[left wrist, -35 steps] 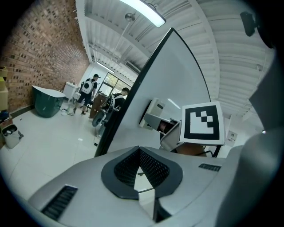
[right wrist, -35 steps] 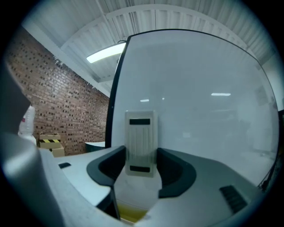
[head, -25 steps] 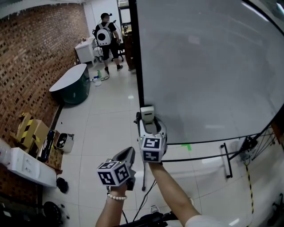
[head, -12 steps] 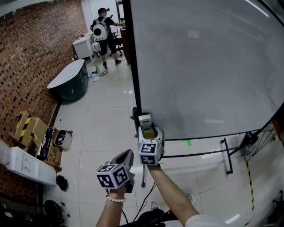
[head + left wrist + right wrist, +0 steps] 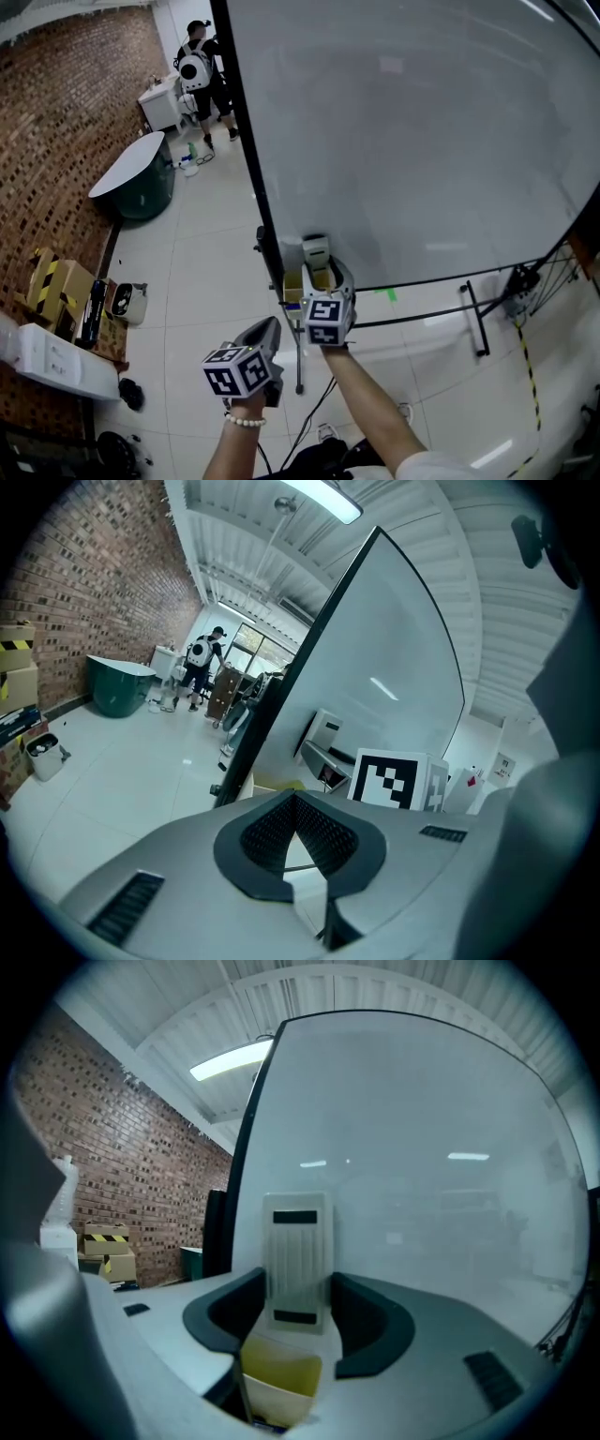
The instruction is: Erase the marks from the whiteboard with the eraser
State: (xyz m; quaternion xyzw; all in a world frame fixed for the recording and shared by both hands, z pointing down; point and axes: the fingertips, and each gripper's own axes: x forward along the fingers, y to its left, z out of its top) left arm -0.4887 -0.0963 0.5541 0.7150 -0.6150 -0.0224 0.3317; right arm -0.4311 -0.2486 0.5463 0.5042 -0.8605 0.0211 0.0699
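Status: I find no written marks on the whiteboard [image 5: 422,141] in the head view or the right gripper view; only a faint grey haze and light reflections show. I judge the erasing to be complete or nearly so. At most, a final pass over the haze is left.

Position: the eraser [image 5: 298,1251] stands upright between the jaws of the right hand-held gripper [image 5: 298,1293], which are pinched against its two sides, ribbed back toward the camera. In the head view the eraser sits at the 7 o'clock corner of the board, just beside the black frame edge. I cannot tell whether its felt touches the board.

The left hand-held gripper [image 5: 295,803] is pressed together on nothing, at 7 o'clock from the right one, away from the board
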